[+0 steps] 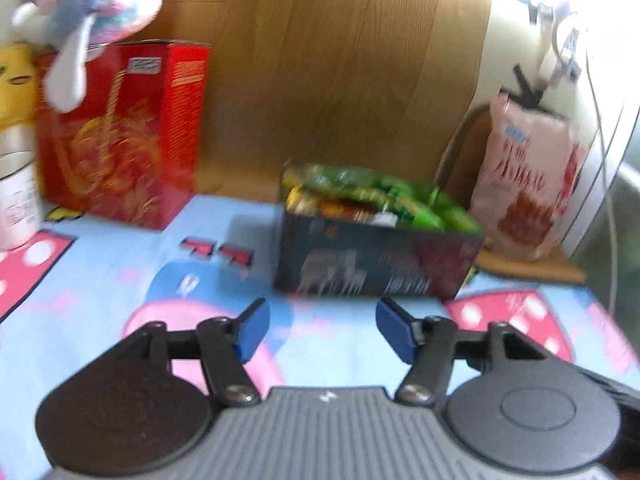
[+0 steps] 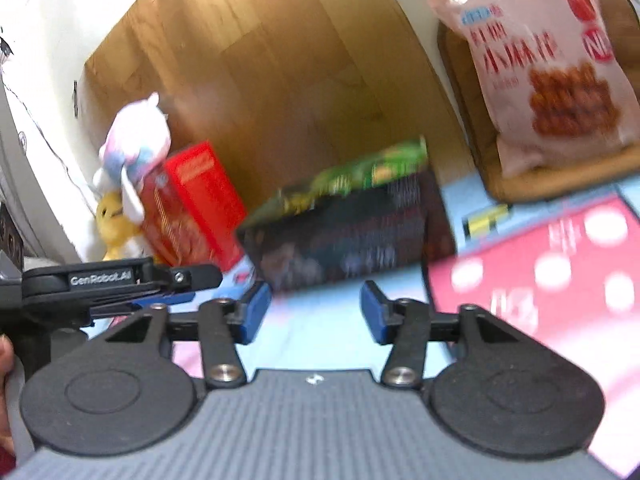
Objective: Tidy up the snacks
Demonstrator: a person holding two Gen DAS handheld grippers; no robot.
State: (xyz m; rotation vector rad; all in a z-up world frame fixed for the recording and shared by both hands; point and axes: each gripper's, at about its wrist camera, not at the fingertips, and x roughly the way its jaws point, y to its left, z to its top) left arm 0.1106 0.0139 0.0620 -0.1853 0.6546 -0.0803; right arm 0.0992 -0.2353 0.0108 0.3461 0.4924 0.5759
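Left wrist view: dark box (image 1: 376, 256) of green snack packets (image 1: 384, 196) near table's (image 1: 100, 280) far edge, long axis along that edge; left tool (image 1: 322, 326) spread, empty. Right tool (image 2: 310, 312) spread, empty.

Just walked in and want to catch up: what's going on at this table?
A person is tidying snacks with a handheld gripper in each hand. The left gripper and right gripper are both open and empty, hovering just short of a dark box packed with green snack packets. A pink snack bag stands apart on a wooden board, and a red box stands at the back.
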